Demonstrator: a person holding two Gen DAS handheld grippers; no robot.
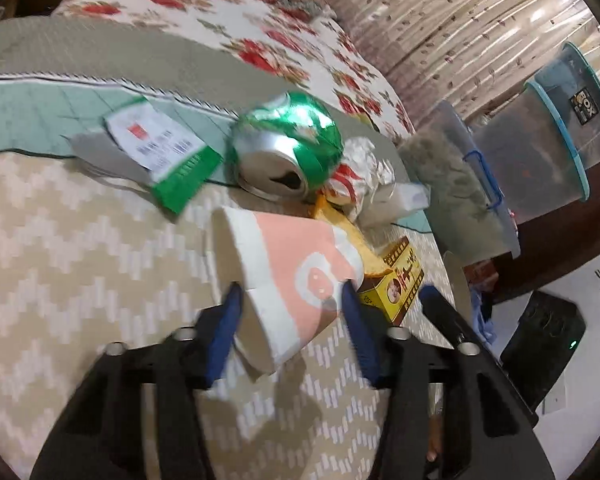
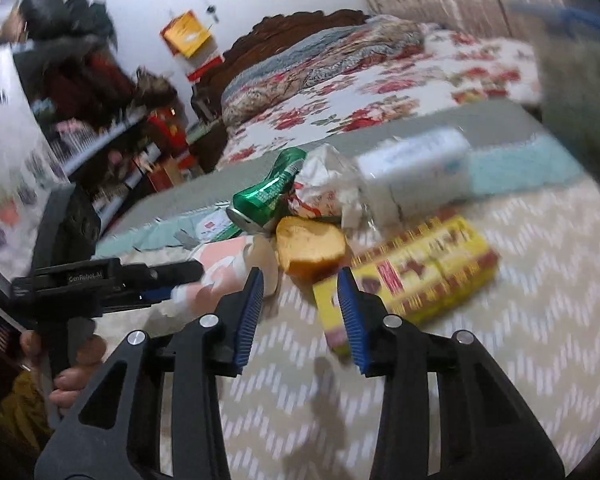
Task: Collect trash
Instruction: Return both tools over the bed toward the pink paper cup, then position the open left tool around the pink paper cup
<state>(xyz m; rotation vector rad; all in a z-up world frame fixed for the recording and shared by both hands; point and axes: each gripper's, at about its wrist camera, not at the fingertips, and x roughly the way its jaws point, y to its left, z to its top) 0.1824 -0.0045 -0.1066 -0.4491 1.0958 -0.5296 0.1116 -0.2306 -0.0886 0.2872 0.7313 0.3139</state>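
Zigzag bedspread (image 1: 80,240), left tongs (image 1: 290,296) clamped on paper cup (image 1: 292,276), right tongs (image 2: 300,280) apart beside it.

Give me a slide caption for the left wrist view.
Left gripper closes on a pink paper cup beside a crushed green can on the bed.

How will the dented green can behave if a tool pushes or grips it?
The can lies on its side, so a push would probably roll it, unevenly given the dents. Crumpled walls suggest it is empty and light, likely to give further under a squeeze.
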